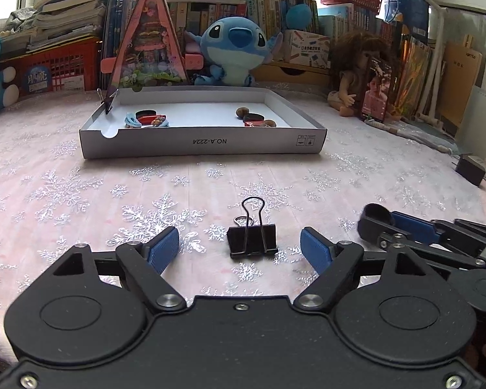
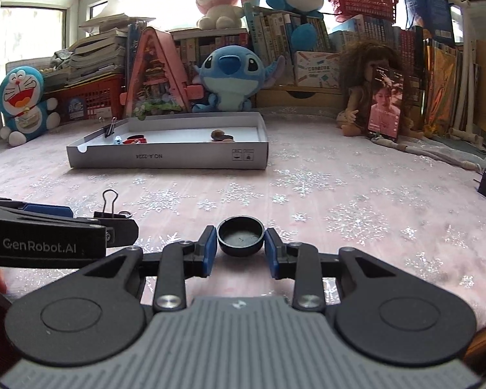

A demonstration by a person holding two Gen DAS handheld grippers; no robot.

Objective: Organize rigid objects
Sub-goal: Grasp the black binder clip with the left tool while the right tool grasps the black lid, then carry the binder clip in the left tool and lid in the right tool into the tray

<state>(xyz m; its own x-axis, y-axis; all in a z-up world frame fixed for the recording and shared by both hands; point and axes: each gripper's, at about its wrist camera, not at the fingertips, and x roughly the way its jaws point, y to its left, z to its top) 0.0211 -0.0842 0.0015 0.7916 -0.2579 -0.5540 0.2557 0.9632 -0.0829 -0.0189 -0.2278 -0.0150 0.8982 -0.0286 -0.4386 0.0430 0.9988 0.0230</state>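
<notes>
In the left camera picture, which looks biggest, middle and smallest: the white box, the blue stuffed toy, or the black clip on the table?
1. white box
2. blue stuffed toy
3. black clip

The clip sits nearest the camera and the toy farthest, so the clip is really even smaller than it looks here.

The left gripper (image 1: 241, 248) sits low over the table, its blue pads (image 1: 163, 248) spread wide on either side of the binder clip (image 1: 252, 238), touching neither side of it. The right gripper (image 2: 240, 251) lies just right of the clip, pointing the same way, its pads (image 2: 209, 253) closed against a small black cap (image 2: 240, 238).
</notes>
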